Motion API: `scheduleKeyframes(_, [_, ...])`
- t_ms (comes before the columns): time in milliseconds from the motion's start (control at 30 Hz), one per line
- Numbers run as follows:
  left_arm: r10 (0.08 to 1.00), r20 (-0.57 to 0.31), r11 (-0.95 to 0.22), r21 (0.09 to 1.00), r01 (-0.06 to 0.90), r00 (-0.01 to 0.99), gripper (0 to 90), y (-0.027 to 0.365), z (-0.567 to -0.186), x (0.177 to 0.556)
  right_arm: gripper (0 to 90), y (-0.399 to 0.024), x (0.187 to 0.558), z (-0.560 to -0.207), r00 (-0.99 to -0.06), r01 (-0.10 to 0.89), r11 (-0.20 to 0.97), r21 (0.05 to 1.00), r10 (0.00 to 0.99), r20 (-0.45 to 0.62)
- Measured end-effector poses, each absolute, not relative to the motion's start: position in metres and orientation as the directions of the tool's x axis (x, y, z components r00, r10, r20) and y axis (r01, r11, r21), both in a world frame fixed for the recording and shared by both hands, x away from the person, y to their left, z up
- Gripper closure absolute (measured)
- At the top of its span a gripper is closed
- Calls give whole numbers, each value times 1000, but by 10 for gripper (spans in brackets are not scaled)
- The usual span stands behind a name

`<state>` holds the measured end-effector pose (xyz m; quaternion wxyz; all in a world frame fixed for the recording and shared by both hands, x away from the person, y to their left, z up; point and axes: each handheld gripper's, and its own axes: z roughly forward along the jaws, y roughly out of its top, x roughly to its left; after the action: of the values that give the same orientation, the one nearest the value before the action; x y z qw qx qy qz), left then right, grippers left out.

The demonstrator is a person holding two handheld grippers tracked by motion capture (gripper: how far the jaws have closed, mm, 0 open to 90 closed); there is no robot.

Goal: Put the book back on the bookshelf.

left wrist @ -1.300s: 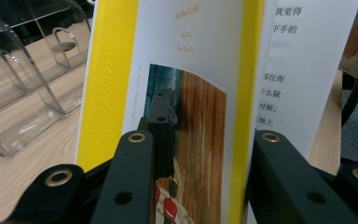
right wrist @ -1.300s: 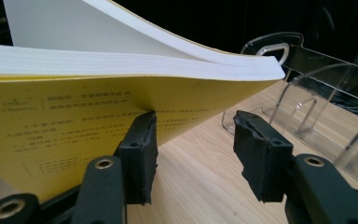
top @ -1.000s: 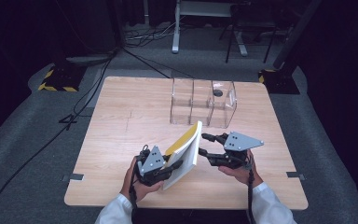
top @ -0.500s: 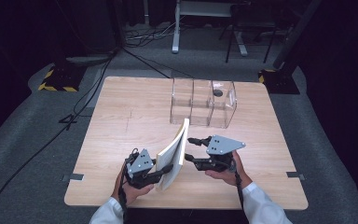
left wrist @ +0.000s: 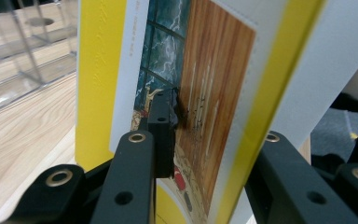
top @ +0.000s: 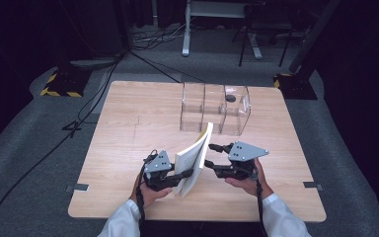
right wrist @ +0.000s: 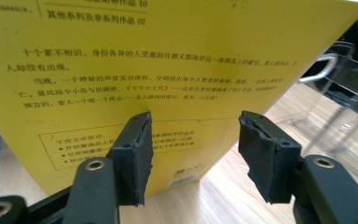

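A thin book (top: 195, 158) with a yellow back cover and a picture on its front stands steeply on edge near the table's front. My left gripper (top: 185, 174) is shut on the book's lower part and has just been closing a little on it. In the left gripper view one pad (left wrist: 165, 126) presses on the picture cover of the book (left wrist: 205, 84), and the other jaw lies behind it. My right gripper (top: 210, 155) is open just right of the book. Its pads (right wrist: 133, 154) face the printed back cover (right wrist: 144, 60) without touching it.
A clear plastic organiser (top: 214, 106) with several compartments stands on the wooden table (top: 128, 123) beyond the book, with a small dark round thing behind it. It also lies past the book's edge as the organiser (left wrist: 18, 60) and at the right (right wrist: 340, 70). Cables cross the floor.
The book has tipped from a slant with its yellow cover facing up to standing more on edge. The left hand has sunk a little with it. The right gripper has stayed close beside it.
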<state>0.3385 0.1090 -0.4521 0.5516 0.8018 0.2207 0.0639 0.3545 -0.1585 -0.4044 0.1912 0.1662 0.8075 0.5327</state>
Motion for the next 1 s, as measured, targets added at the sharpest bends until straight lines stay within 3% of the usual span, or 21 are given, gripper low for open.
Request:
scheduleKeyframes(467, [383, -126, -315, 914, 258, 915, 713, 66, -451, 352, 461, -191, 355, -402, -831, 79, 355, 931, 540, -135])
scheduleKeyframes(833, [402, -62, -360, 907, 220, 913, 692, 70, -450, 344, 450, -195, 347, -412, -835, 78, 354, 932, 533, -133])
scheduleKeyframes(1000, [388, -37, -395, 896, 203, 921, 631, 76, -449, 336, 442, -194, 344, -417, -838, 81, 365, 928, 529, -135])
